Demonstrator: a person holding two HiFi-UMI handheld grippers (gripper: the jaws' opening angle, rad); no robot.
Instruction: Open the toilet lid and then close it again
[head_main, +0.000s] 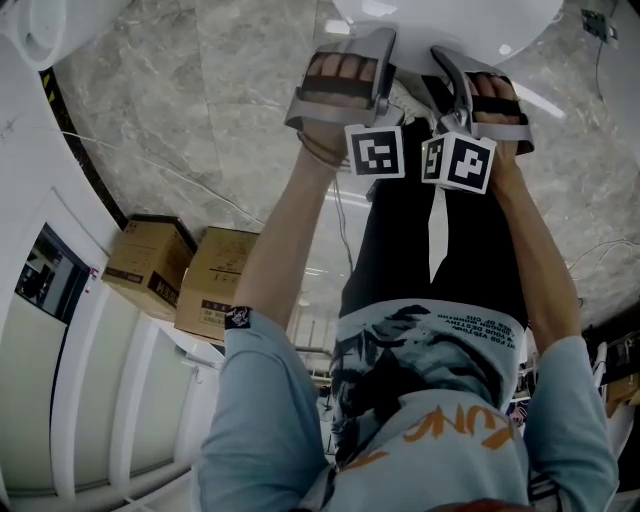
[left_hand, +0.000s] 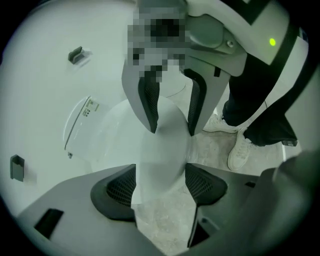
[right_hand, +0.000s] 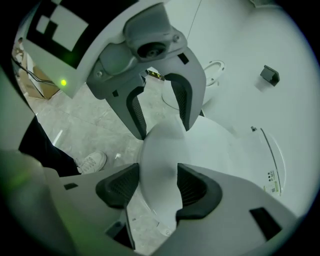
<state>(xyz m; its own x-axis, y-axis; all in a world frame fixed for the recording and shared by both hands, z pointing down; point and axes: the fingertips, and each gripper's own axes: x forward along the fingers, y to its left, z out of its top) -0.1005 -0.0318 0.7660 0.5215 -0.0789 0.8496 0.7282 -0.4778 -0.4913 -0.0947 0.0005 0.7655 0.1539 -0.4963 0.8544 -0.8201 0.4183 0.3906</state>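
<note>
From the head view, both my arms reach toward the white toilet (head_main: 450, 18) at the top of the picture. My left gripper (head_main: 383, 70) and right gripper (head_main: 455, 82) sit close side by side at its rim (their marker cubes nearly touch). Two cardboard boxes (head_main: 185, 270) stand on the marble floor (head_main: 200, 100), well apart from my hands.

In the left gripper view, the edge of the toilet lid (left_hand: 161, 145) runs up between my two fingers. It fills the gap from one dark pad to the other, so the fingers stand wide yet clamp it. The right gripper's fingers (left_hand: 150, 102) straddle the same edge just above. White shoes (left_hand: 239, 152) stand on the floor to the right.

In the right gripper view, the lid's rounded edge (right_hand: 160, 160) likewise sits between my fingers, and both pads (right_hand: 192, 187) meet it. The left gripper (right_hand: 160, 107) grips the lid a little farther along. A second white fixture (right_hand: 212, 70) shows behind.
</note>
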